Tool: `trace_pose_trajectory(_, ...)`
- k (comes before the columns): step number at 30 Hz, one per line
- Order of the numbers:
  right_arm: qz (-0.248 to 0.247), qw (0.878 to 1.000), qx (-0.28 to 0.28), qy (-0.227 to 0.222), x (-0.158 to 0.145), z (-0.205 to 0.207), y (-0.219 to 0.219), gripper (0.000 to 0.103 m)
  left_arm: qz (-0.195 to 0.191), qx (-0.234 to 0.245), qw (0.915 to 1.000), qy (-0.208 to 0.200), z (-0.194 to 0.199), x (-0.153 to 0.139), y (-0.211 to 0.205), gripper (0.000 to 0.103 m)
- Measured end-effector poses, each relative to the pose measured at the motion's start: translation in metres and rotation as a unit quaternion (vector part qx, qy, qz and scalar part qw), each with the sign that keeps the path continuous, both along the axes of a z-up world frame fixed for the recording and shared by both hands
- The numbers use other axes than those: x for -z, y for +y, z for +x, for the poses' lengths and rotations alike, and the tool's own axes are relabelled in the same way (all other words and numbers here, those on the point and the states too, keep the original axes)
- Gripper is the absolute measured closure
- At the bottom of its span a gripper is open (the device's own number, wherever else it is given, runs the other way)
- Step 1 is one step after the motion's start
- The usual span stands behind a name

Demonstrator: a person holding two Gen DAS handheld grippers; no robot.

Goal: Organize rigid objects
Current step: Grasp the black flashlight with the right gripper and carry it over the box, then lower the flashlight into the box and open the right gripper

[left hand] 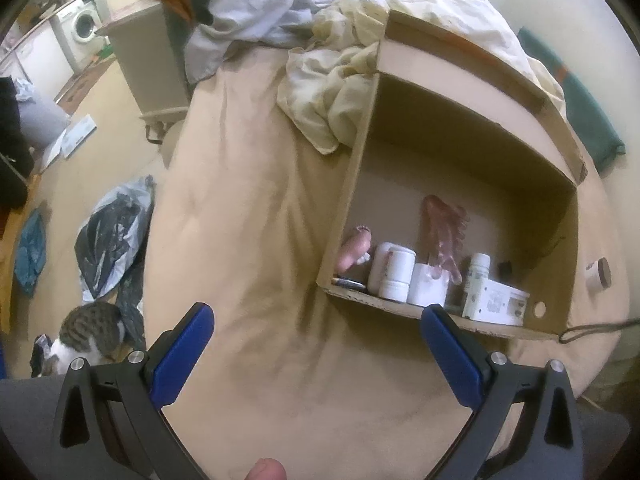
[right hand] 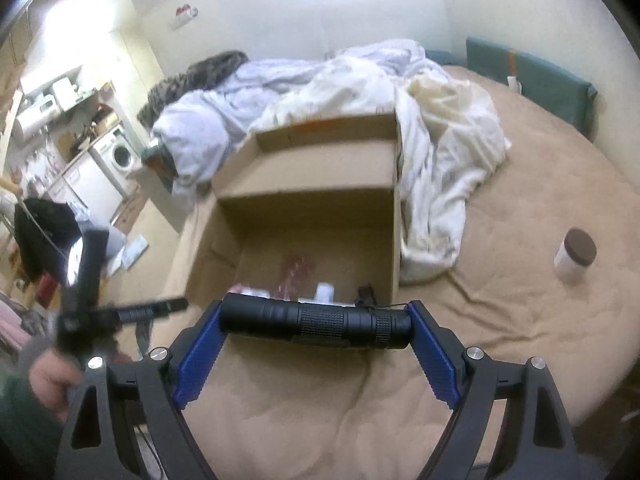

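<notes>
An open cardboard box (left hand: 452,168) (right hand: 312,184) sits on the tan bed. Inside it, white bottles (left hand: 396,276), a white tub (left hand: 496,302) and a pink comb-like piece (left hand: 444,232) crowd its near wall. My right gripper (right hand: 315,322) is shut on a black flashlight (right hand: 316,322), held lengthwise end to end between the blue pads, raised just in front of the box. My left gripper (left hand: 318,318) hangs open over bare bedding left of the box, nothing between its fingers. A white jar with a brown lid (right hand: 576,254) (left hand: 599,276) stands on the bed right of the box.
Rumpled white and cream bedding (right hand: 436,128) lies behind and right of the box. A cat (left hand: 86,340) and a plastic bag (left hand: 114,236) are on the floor left of the bed. A person's hand (right hand: 50,380) holds the other gripper at the left. A cord (left hand: 592,326) trails by the box.
</notes>
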State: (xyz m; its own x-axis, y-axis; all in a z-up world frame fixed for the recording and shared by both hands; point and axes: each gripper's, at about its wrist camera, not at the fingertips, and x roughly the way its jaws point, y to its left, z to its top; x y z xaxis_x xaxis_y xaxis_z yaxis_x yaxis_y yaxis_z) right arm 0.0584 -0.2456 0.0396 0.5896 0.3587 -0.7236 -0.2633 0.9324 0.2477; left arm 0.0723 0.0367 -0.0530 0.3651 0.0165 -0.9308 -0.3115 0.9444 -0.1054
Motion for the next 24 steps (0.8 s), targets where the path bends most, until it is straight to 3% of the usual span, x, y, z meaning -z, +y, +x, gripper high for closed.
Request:
trace_pose_trajectory(4,0.015,1.0,-0.009,-0.012,-0.014,0.019,0.011,0.009,0.006,-0.003,1.0,-0.003,0.0,-0.001,0.001,0.0)
trace_pose_trajectory(8,0.004,1.0,-0.006,0.029,0.001,0.048,0.029,0.009,0.016,0.005,0.9998,-0.009,0.001,-0.002,-0.004,0.0)
trace_pose_trajectory(12,0.0,0.997,-0.004,0.079,0.038,0.077,0.047,0.009,0.023,0.011,0.9995,-0.016,0.002,-0.006,-0.007,0.0)
trace_pose_trajectory(19,-0.076,0.98,0.002,0.183,0.123,0.108,0.079,0.009,0.015,0.018,0.9996,-0.019,0.003,-0.009,-0.008,0.0)
trace_pose_trajectory(24,-0.127,0.971,0.011,0.202,0.153,0.112,0.092,0.009,0.011,0.021,0.9995,-0.02,0.002,-0.01,-0.01,0.0)
